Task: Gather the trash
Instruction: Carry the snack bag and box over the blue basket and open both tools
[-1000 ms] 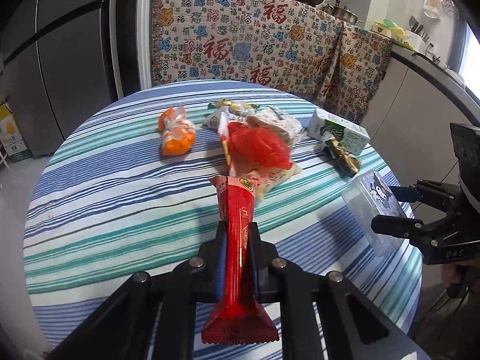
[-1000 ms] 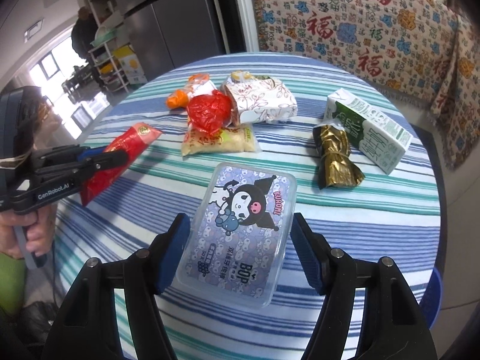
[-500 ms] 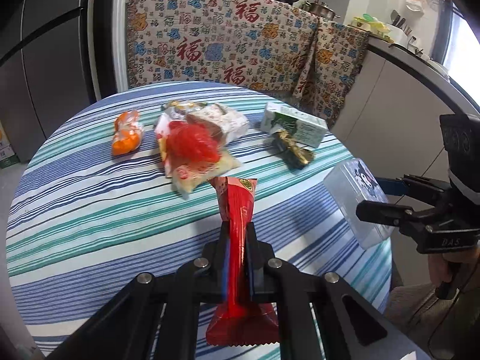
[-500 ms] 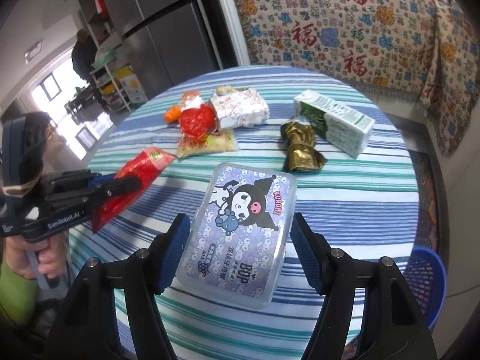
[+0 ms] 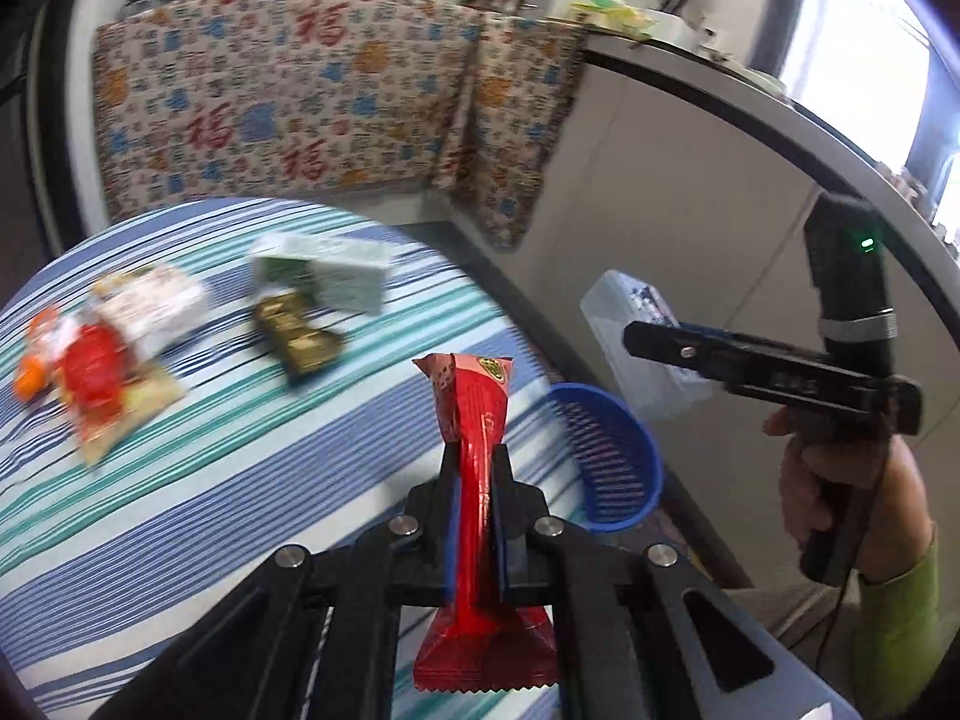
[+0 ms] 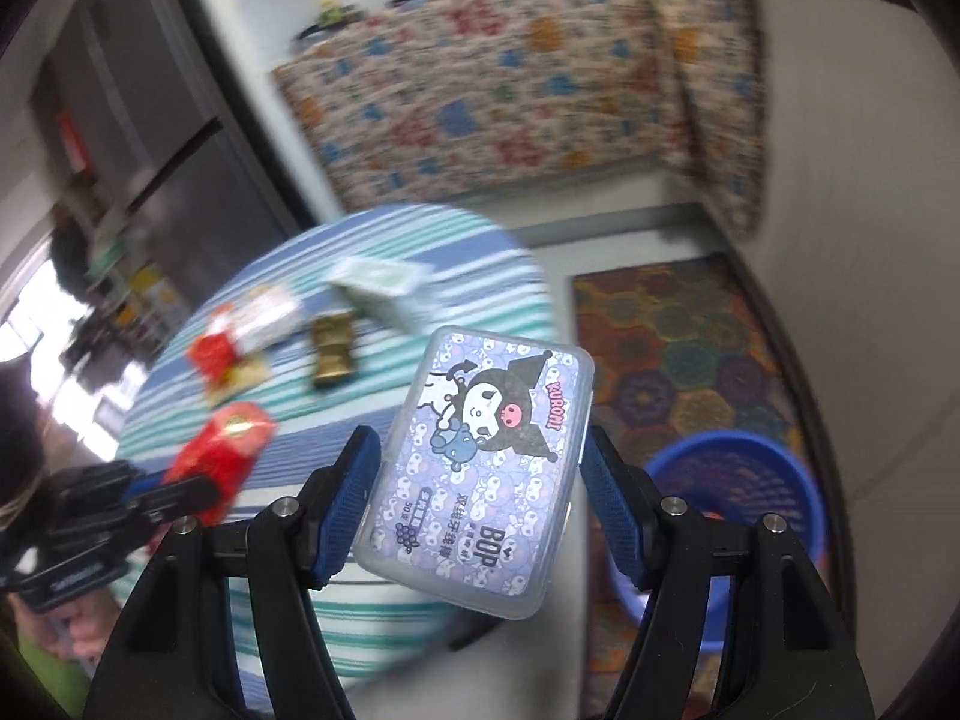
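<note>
**Both loads swung off the table, toward the bin**

Kitchen corner: round table under a blue/teal striped cloth (image 5: 180,510), patterned fabric draped behind, patterned mat on the floor. Both views are motion-blurred.

Change vs. a second ago: both grippers were over the table with the litter pile dead ahead; the table edge has now been cleared and a blue perforated plastic basket (image 6: 738,480) on the floor has come into view. In the left wrist view it sits just past the table rim, beyond the fingertips.

- Left gripper (image 5: 474,516): jaws pinched nearly together on the long red foil snack wrapper (image 5: 474,414), clamped mid-length, both ends sticking out. Grip was tightened slightly during the swing.
- Right gripper (image 6: 474,504): jaws set wide, blue pads against both long sides of the translucent cartoon-printed plastic box (image 6: 486,468). Width unchanged; box is carried clear of the table.

Left on the cloth: green-and-white carton (image 5: 324,270), gold foil wrapper (image 5: 297,339), red crumpled bag (image 5: 90,372) on a pale packet, orange wrapper (image 5: 33,360).

Read: transport step, two items nearly delivered. Neither load looks centred over the basket yet, so release is judged premature. More trips are expected for the remaining litter.
</note>
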